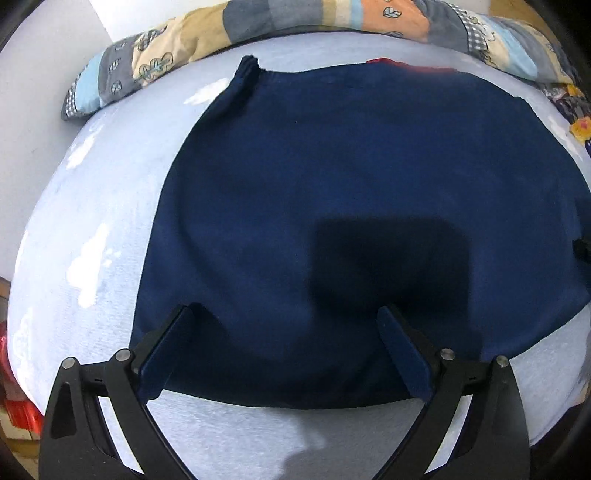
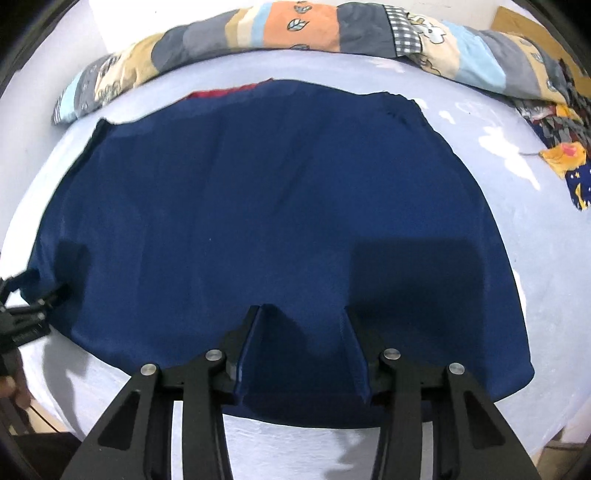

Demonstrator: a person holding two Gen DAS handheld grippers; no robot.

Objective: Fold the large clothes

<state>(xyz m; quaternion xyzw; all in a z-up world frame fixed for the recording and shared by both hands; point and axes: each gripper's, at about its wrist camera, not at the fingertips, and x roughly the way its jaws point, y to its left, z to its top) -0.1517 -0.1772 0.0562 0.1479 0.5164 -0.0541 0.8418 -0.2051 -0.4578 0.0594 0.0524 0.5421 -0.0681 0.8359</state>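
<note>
Nearest in the left wrist view, the left gripper [image 1: 286, 317] hangs over the near hem of the navy garment [image 1: 351, 177] with its jaws spread wide, the cloth lying slack between them and neither pad pressing on it. In the right wrist view the right gripper [image 2: 303, 319] stands over the same hem further along, jaws partly apart; a low ridge of fabric seems to rise between them, though whether the pads actually bite it I cannot tell (pads and cloth are nearly the same blue). Placing both tools along one edge reads as preparation to lift that hem evenly and carry it over towards the far side.

The garment itself is spread flat on the bed [image 1: 110, 206], a soft matte knit, broad and roughly rectangular, with faint lengthwise creases. The sheet beneath is pale blue with a fine towelling nap, giving a clear surface to fold on.

At the far edge a gathered cuff [image 1: 247, 68] sticks out, and a strip of red fabric [image 2: 221, 92] shows beneath the collar end. Beyond lies a rolled patchwork quilt [image 2: 295, 29], pushed back out of the way.
</note>
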